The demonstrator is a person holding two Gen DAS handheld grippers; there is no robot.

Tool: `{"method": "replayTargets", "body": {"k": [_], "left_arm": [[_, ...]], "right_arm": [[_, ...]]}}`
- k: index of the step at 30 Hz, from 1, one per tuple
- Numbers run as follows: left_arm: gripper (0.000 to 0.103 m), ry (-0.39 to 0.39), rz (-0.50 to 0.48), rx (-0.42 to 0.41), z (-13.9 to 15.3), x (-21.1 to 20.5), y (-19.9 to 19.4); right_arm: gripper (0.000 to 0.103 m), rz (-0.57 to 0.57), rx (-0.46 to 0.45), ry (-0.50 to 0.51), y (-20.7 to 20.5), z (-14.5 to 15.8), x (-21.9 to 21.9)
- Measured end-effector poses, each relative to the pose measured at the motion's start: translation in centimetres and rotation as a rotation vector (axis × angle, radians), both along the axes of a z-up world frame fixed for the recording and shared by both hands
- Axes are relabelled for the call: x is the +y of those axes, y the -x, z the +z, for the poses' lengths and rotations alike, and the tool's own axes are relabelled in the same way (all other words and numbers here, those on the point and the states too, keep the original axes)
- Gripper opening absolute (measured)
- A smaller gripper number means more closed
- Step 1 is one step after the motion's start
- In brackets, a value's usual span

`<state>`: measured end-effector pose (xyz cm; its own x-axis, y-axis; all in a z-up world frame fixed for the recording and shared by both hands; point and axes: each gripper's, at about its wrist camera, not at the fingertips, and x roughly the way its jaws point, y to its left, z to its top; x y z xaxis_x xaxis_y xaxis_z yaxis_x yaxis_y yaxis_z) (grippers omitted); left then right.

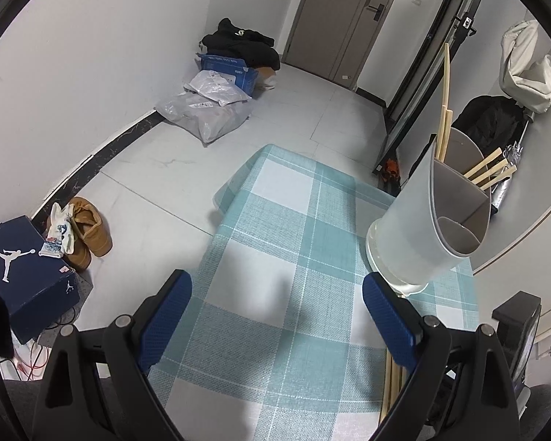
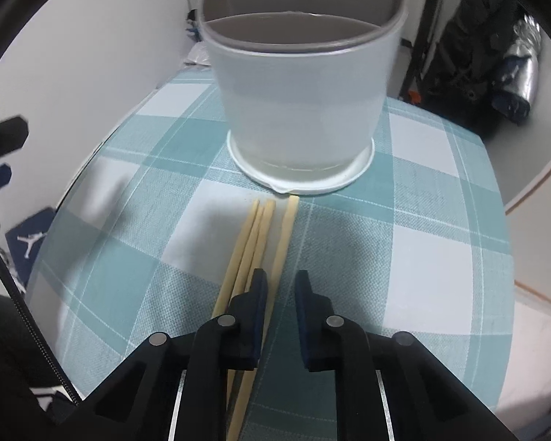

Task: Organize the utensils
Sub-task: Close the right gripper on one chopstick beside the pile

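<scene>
4 chopsticks (image 2: 260, 242) lie before 1 holder (image 2: 301, 84); right tool (image 2: 281, 286) narrowed.

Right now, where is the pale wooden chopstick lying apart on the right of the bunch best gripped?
Grip the lone pale wooden chopstick mid-shaft, coming from above with a jaw on each long side. It lies flat on the checked teal tablecloth, and a gap separates it from the three bunched chopsticks. The right gripper already straddles it.

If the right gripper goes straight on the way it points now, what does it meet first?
Probably the chopsticks lying on the checked tablecloth under the right gripper; one seems to lie between its jaws. The white holder stands further ahead.
</scene>
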<state>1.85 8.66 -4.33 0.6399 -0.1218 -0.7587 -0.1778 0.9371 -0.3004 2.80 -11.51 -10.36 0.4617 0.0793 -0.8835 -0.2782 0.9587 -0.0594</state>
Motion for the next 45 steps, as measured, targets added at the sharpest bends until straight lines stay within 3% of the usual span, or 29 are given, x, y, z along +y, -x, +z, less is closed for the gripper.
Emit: {"method": "replayTargets", "body": {"k": [4, 8, 21, 24, 25, 27, 35, 39, 45], "left_arm": [[0.092, -0.001, 0.003, 0.0, 0.0, 0.0, 0.0], [0.092, -0.015, -0.003, 0.0, -0.1, 0.0, 0.0], [0.092, 0.008, -0.013, -0.02, 0.6, -0.5, 0.3], [0.092, 0.009, -0.008, -0.015, 0.5, -0.4, 0.3], [0.092, 0.009, -0.006, -0.014, 0.5, -0.4, 0.3], [0.092, -0.003, -0.001, -0.013, 0.4, -0.3, 0.3], [0.092, -0.032, -0.012, -0.054, 0.8, -0.5, 0.7], [0.092, -0.039, -0.029, -0.05, 0.7, -0.8, 0.4], [0.092, -0.028, -0.09, 0.004, -0.1, -1.8, 0.1]], "right_arm": [[0.009, 0.036, -0.012, 0.04, 0.0, -0.2, 0.7], [0.005, 0.076, 0.008, 0.012, -0.2, -0.2, 0.7], [0.006, 0.158, 0.141, -0.018, 3.3, 0.5, -2.0], [0.011, 0.167, 0.138, -0.002, 3.3, 0.4, -1.8], [0.022, 0.164, 0.138, 0.001, 2.9, 0.4, -1.7], [0.032, 0.156, 0.131, 0.002, 2.4, 0.5, -1.7], [0.031, 0.249, 0.18, 0.074, -0.4, 0.1, -0.1], [0.025, 0.271, 0.211, 0.092, -1.7, 0.1, 0.4], [0.006, 0.261, 0.233, 0.069, -2.6, 0.3, -0.2]]}}
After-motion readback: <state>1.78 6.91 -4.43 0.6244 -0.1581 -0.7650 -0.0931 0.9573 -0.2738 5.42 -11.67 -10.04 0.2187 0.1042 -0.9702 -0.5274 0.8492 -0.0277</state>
